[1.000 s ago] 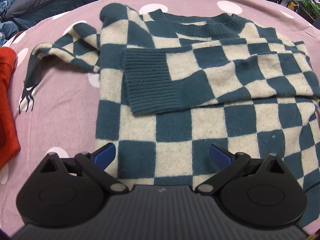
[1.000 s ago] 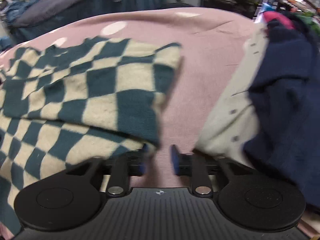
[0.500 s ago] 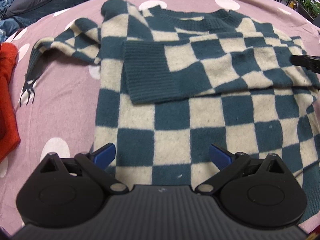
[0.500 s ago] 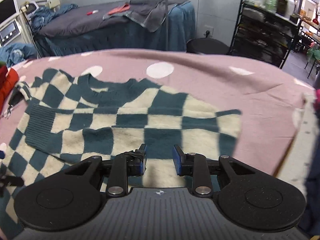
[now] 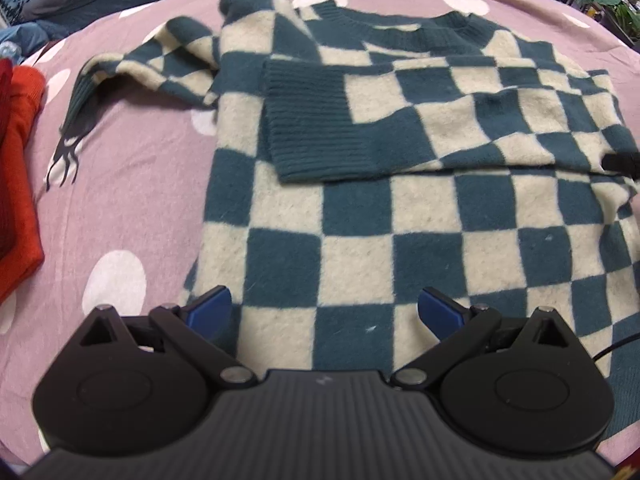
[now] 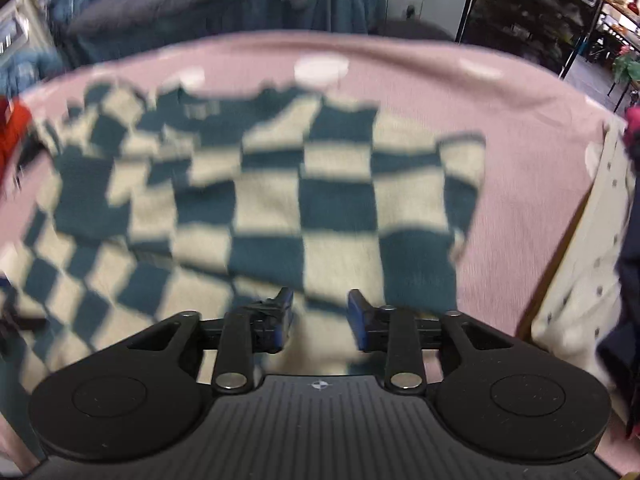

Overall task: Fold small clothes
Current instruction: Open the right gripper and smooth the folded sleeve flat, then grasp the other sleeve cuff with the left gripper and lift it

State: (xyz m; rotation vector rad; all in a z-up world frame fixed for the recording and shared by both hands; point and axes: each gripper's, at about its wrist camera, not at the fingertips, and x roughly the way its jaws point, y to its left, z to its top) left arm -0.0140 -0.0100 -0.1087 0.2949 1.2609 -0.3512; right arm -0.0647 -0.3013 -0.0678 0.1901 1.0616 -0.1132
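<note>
Ahead of the left gripper [image 5: 324, 310], whose jaws gape empty, lies the teal-and-cream checkered knit sweater [image 5: 400, 208] on the pink dotted cloth [image 5: 132, 184]; its far-left sleeve [image 5: 148, 68] looks next, best pinched at the ribbed cuff; the right gripper [image 6: 319, 316] has just been opening, nothing between its jaws.

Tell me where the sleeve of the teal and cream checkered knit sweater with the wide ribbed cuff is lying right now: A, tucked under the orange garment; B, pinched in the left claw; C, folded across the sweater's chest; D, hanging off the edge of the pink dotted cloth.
C: the sleeve with the ribbed cuff lies flat across the chest of the teal and cream checkered knit sweater, just below the neckline, with no claw holding it.
</note>
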